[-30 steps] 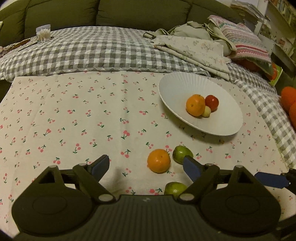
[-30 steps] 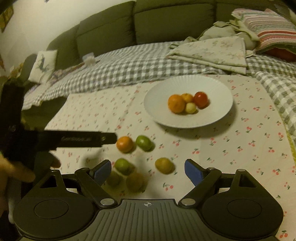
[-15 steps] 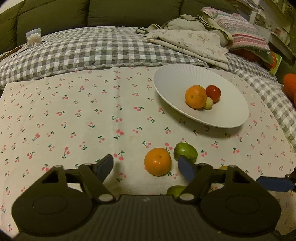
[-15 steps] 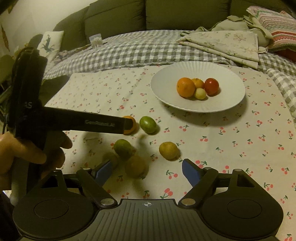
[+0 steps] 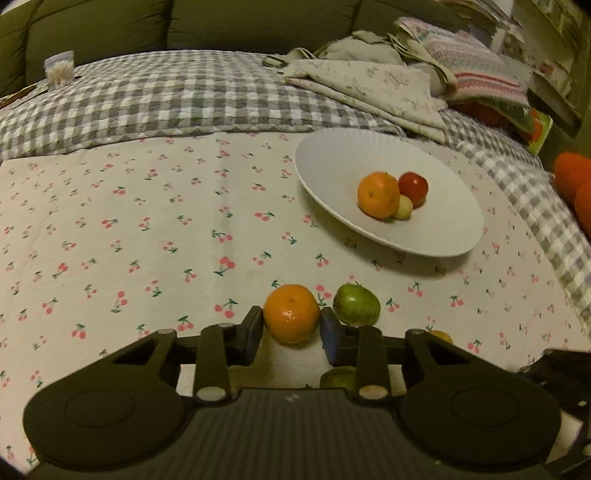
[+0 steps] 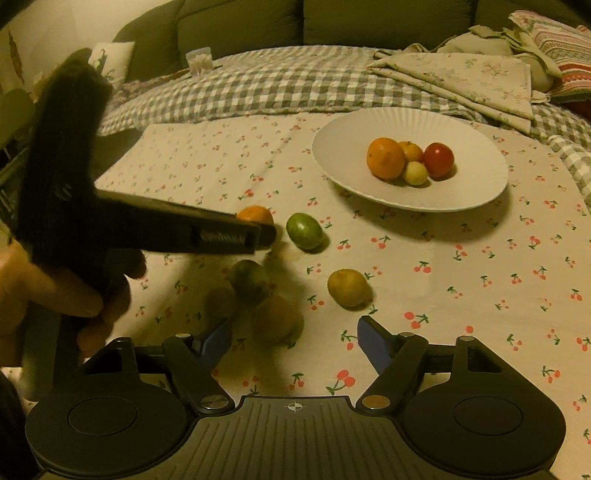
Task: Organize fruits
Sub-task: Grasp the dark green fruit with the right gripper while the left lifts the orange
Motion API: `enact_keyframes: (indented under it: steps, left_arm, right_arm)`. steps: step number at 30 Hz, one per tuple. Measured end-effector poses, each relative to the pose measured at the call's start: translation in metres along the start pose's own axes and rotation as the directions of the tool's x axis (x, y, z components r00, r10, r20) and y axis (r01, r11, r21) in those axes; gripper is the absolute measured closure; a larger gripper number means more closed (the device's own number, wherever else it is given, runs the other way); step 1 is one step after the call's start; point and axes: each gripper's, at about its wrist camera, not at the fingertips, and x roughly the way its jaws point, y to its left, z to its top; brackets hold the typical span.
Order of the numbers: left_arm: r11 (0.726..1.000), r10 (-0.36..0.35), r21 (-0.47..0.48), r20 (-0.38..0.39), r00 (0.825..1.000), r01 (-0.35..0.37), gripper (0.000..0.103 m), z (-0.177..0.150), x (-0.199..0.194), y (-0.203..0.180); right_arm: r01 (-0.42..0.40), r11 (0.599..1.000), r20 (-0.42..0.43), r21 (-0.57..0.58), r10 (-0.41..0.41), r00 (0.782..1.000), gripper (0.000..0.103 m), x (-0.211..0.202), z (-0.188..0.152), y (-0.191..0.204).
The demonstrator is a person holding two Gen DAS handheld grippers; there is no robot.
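Observation:
My left gripper [image 5: 291,328] has closed its jaws on an orange tangerine [image 5: 291,313] that rests on the cherry-print cloth; from the right wrist view the tangerine [image 6: 255,215] peeks out behind that gripper's arm [image 6: 258,236]. A green fruit [image 5: 356,304] lies just right of it, also seen in the right wrist view [image 6: 304,230]. My right gripper [image 6: 293,341] is open and empty, low over a dark green fruit [image 6: 248,278], a brownish fruit [image 6: 275,317] and a yellow fruit [image 6: 348,288]. The white plate [image 6: 476,184] holds an orange, a red fruit and smaller pale ones.
A checked grey blanket [image 5: 166,99], folded floral cloths [image 5: 373,85] and pillows lie behind the cloth, in front of a green sofa [image 5: 221,26]. Orange objects [image 5: 574,177] sit at the far right edge. A hand [image 6: 48,295] holds the left gripper.
My left gripper moved forward around the tangerine and its jaws closed on it. My right gripper drew slightly closer to the loose fruits and stayed open.

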Motion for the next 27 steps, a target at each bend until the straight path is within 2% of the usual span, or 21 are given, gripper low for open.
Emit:
enact_keyframes:
  steps: [3,13,15,16,17,27]
  left_arm:
    - [1.000,0.028,-0.010,0.004,1.000,-0.028,0.071,0.001,-0.009,0.003]
    - [0.999,0.035,-0.033,0.004,0.999,-0.035,0.071,0.003,-0.018,0.007]
    - [0.999,0.033,-0.034,0.008,0.999,-0.033,0.071,0.003,-0.020,0.006]
    - [0.999,0.033,-0.034,0.010,0.999,-0.032,0.071,0.003,-0.021,0.006]
    - [0.999,0.032,-0.034,0.013,0.999,-0.032,0.071,0.003,-0.021,0.006]
    - [0.999,0.029,-0.039,0.026,0.999,-0.028,0.071,0.004,-0.026,0.005]
  right_arm:
    - [-0.005,1.000,-0.008,-0.018,0.005,1.000,0.036,0.006,0.000,0.003]
    - [-0.010,0.999,-0.002,-0.047,0.010,1.000,0.051,0.020,0.002,0.009]
    - [-0.003,0.999,0.003,-0.053,0.003,1.000,0.058,0.022,0.002,0.010]
    - [0.003,0.998,0.006,-0.057,-0.002,1.000,0.066,0.022,0.003,0.009]
    - [-0.004,0.998,0.009,-0.058,0.005,1.000,0.078,0.022,0.003,0.009]
    - [-0.013,0.999,0.039,-0.035,0.014,0.999,0.076,0.007,0.007,0.006]
